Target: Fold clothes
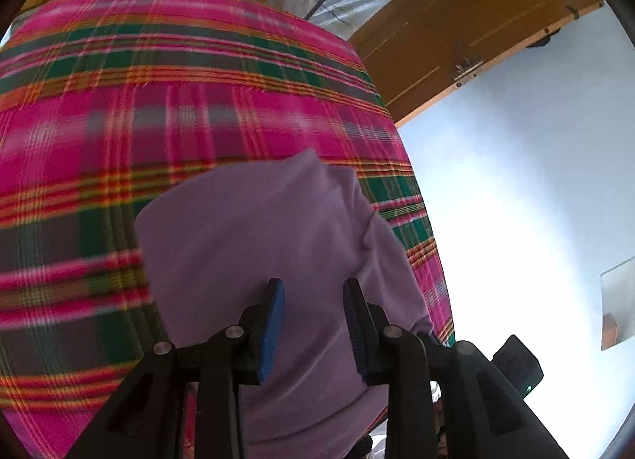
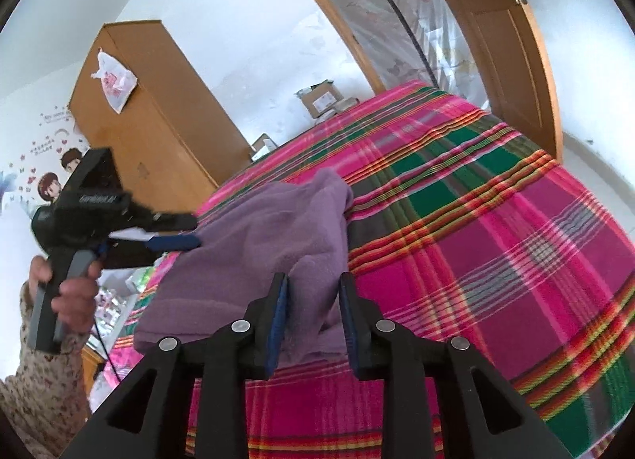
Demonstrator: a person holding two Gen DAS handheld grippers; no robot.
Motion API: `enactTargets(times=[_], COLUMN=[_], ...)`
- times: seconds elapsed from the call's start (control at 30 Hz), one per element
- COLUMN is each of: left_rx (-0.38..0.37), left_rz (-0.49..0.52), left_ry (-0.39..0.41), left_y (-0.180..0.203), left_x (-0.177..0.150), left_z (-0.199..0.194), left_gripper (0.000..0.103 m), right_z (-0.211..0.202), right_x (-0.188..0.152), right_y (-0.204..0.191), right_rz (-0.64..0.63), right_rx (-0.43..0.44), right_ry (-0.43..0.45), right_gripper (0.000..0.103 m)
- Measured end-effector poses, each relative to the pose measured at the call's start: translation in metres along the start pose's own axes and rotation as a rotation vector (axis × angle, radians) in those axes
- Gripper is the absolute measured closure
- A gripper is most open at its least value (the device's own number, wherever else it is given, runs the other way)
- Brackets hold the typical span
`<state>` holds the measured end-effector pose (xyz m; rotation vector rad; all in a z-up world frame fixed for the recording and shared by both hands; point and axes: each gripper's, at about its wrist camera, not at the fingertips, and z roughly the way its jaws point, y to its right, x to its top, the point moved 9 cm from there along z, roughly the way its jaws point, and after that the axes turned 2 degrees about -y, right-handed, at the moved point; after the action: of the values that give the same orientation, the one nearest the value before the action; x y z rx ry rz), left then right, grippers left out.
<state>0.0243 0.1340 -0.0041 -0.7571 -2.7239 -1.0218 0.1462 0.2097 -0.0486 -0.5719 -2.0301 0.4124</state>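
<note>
A purple garment [image 1: 254,228] lies folded in a loose bundle on the plaid bed cover [image 1: 158,101], near the bed's edge. My left gripper [image 1: 313,284] hovers just over it, open, with purple cloth showing between the blue pads and nothing pinched. In the right wrist view the purple garment [image 2: 274,228] sits ahead of my right gripper [image 2: 313,278], which is open at the cloth's near edge. The left gripper [image 2: 186,230], held by a hand [image 2: 73,296], reaches the garment's left side.
The pink, green and orange plaid cover [image 2: 496,220] spreads wide to the right of the garment. A wooden wardrobe [image 2: 158,121] stands behind the bed, a wooden door [image 1: 476,22] to the side. Cardboard boxes [image 2: 321,97] sit at the bed's far end.
</note>
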Motion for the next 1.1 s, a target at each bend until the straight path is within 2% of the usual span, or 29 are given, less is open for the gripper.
enactTargets(times=[0.07, 0.17, 0.27, 0.43, 0.67, 0.73, 0.83, 0.9, 1.0, 1.1], left_rx=[-0.014, -0.037, -0.047, -0.06, -0.074, -0.079, -0.076, -0.055, -0.05, -0.064], left_rz=[0.008, 0.012, 0.028, 0.034, 0.062, 0.072, 0.041, 0.036, 0.05, 0.063], left_ry=[0.008, 0.022, 0.027, 0.043, 0.04, 0.007, -0.122, -0.161, -0.108, -0.064], left_y=[-0.001, -0.006, -0.01, -0.012, -0.01, -0.009, -0.016, -0.023, -0.024, -0.021], left_x=[-0.009, -0.028, -0.048, -0.071, -0.098, -0.107, -0.128, -0.138, -0.132, -0.127], left_z=[-0.002, -0.009, -0.013, -0.02, -0.027, -0.022, 0.002, 0.015, 0.005, -0.012], left_gripper=[0.072, 0.072, 0.072, 0.072, 0.072, 0.072, 0.072, 0.075, 0.076, 0.076], right_z=[-0.003, -0.013, -0.02, -0.009, 0.008, 0.013, 0.007, 0.002, -0.005, -0.015], right_x=[0.001, 0.006, 0.015, 0.021, -0.014, -0.023, -0.035, -0.037, -0.035, -0.029], right_y=[0.002, 0.007, -0.003, -0.037, -0.036, -0.036, -0.028, -0.026, -0.029, -0.045], right_rz=[-0.002, -0.024, -0.103, -0.263, -0.398, -0.436, -0.453, -0.465, -0.496, -0.523], right_rx=[-0.023, -0.102, -0.156, -0.107, -0.134, -0.142, -0.165, -0.184, -0.219, -0.181], right_ry=[0.006, 0.047, 0.086, 0.046, -0.096, -0.136, -0.155, -0.164, -0.155, -0.111], right_gripper=[0.075, 0.075, 0.073, 0.073, 0.074, 0.074, 0.074, 0.074, 0.074, 0.073])
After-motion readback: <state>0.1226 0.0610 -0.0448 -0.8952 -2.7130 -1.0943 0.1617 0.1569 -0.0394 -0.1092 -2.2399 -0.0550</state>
